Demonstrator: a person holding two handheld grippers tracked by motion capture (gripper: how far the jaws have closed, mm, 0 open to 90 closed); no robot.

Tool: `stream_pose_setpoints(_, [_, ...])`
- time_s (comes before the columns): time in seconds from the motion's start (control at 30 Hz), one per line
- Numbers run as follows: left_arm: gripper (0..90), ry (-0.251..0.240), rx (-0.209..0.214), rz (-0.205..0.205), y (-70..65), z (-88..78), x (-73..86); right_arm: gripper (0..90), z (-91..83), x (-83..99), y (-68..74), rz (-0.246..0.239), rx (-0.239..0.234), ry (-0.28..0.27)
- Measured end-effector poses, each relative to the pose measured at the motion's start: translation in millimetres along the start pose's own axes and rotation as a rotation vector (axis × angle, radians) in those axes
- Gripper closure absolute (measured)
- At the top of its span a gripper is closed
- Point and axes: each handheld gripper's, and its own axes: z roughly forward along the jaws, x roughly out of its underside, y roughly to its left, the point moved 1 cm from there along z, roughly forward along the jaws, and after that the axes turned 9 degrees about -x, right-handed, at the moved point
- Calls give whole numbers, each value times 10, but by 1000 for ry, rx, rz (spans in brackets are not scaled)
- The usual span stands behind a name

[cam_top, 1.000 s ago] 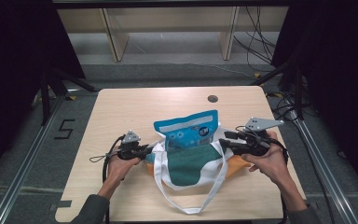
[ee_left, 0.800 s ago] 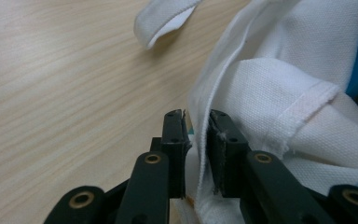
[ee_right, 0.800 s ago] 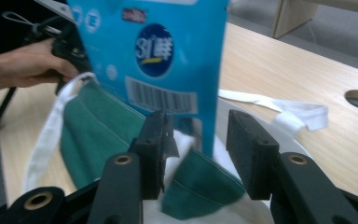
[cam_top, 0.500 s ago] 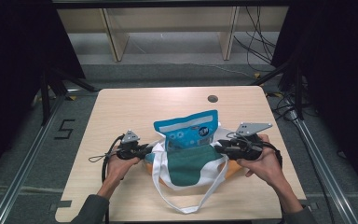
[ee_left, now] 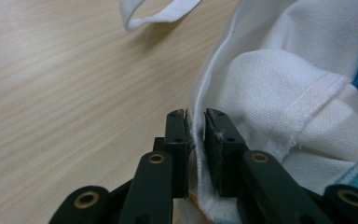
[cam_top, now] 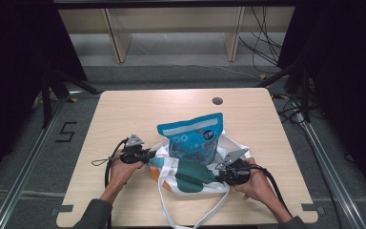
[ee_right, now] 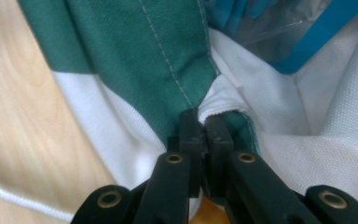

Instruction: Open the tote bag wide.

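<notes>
The right gripper [ee_right: 205, 122] has dropped to the bag [cam_top: 190, 174] and its jaws have just closed, pinching the green-and-white rim. The left gripper [ee_left: 196, 122] clamps the opposite white edge. Beyond both fingertips, the blue pouch [cam_top: 191, 138] stands inside, so the mouth can likely be spread.

High view: fixed overhead on the person's side, facing forward and down; takes in the whole pale wooden worktop [cam_top: 124, 119], floor and shelving beyond, from a distance.

Left gripper [ee_left: 195, 128] view: rides the gripper, looks along its black jaws, very close, low over the worktop, onto the edge of the white, green and orange cloth tote bag [ee_left: 279, 88].

Right gripper [ee_right: 204, 122] view: same mounting, equally close, onto the bag's green panel.

Shared: all three take in the bag and worktop grain.
</notes>
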Motion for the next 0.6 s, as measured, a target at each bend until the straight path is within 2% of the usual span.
stream_pose_setpoints(0.03, [774,-4,-2,-18,0,-1,-4,890,-21,-9,-4,-3,-13,14])
stream_pose_setpoints(0.07, [751,0,-3,-24,9,-10,-6,890,-4,-3,5,6,-31,1])
stream_pose_setpoints(0.1, [728,10,4,-39,15,-34,-10,890,2,5,-6,10,-11,-11])
stream_pose_setpoints(0.13, [690,15,10,-51,13,-56,-11,890,-21,11,-15,6,-22,0])
stream_pose_setpoints(0.17, [658,21,12,-57,10,-109,-16,890,-1,13,-15,12,-23,-18])
stream_pose_setpoints(0.23, [549,14,1,-71,5,-285,-37,889,-3,13,-12,14,-21,-21])
stream_pose_setpoints(0.27, [519,-5,-25,-83,-5,-367,-45,889,-3,16,-14,12,-23,-25])
stream_pose_setpoints(0.3, [515,-12,-35,-89,-16,-427,-51,888,-24,17,-26,16,-25,-11])
stream_pose_setpoints(0.33, [507,-15,-40,-75,-21,-514,-62,887,-11,19,-27,17,-30,-29])
stream_pose_setpoints(0.37, [501,-44,-38,-86,-35,-590,-81,887,-12,22,-35,15,-48,-33])
stream_pose_setpoints(0.43, [497,-85,-16,-118,-89,-730,-126,887,-36,22,-34,25,-41,-20])
stream_pose_setpoints(0.47, [509,-102,1,-106,-135,-786,-148,886,-16,24,-38,6,-40,-44])
stream_pose_setpoints(0.5, [536,-114,27,-97,-214,-843,-168,886,-14,23,-24,16,-51,-40])
stream_pose_setpoints(0.57, [597,-140,66,-74,-349,-898,-192,886,-34,18,-41,6,-42,-31])
stream_pose_setpoints(0.6, [612,-150,94,-73,-425,-911,-207,885,-21,22,-37,9,-35,-46])
